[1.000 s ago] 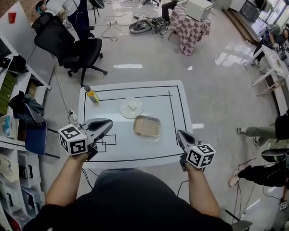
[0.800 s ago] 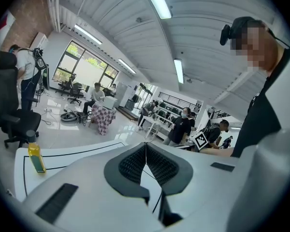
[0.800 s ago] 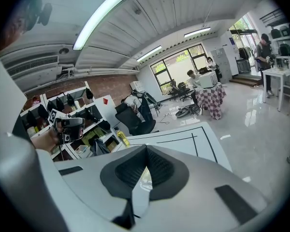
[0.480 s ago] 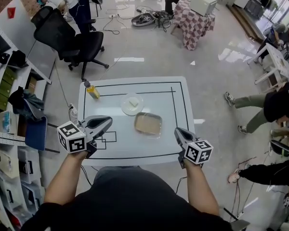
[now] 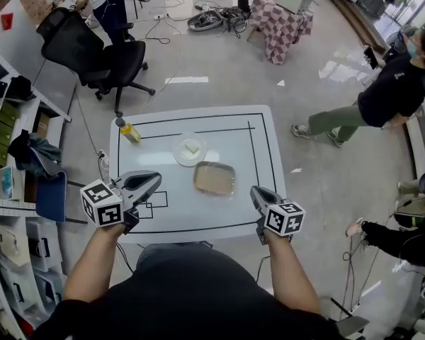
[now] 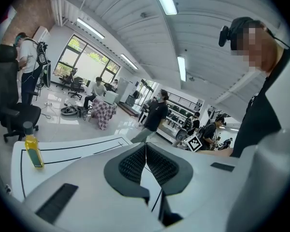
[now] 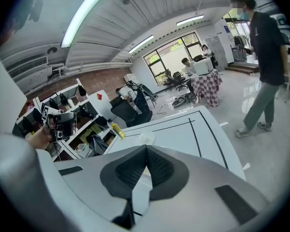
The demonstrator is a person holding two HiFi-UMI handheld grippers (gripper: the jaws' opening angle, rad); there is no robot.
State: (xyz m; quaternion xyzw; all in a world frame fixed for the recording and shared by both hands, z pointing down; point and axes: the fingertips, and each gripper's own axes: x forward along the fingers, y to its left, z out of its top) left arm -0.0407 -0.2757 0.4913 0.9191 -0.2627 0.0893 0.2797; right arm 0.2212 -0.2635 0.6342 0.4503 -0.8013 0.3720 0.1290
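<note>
Head view overhead; gripper views low — shared table (image 5: pixel 234 147)

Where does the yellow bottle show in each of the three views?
Head view: yellow bottle at the far-left corner of the white table.
Left gripper view: near the left edge, upright on the table.
Right gripper view: small, left of centre.
Shared landmark: the checked cloth beyond the table.

Left gripper (image 5: pixel 150 183) and right gripper (image 5: pixel 256 194), both closed, empty, held level.
</note>
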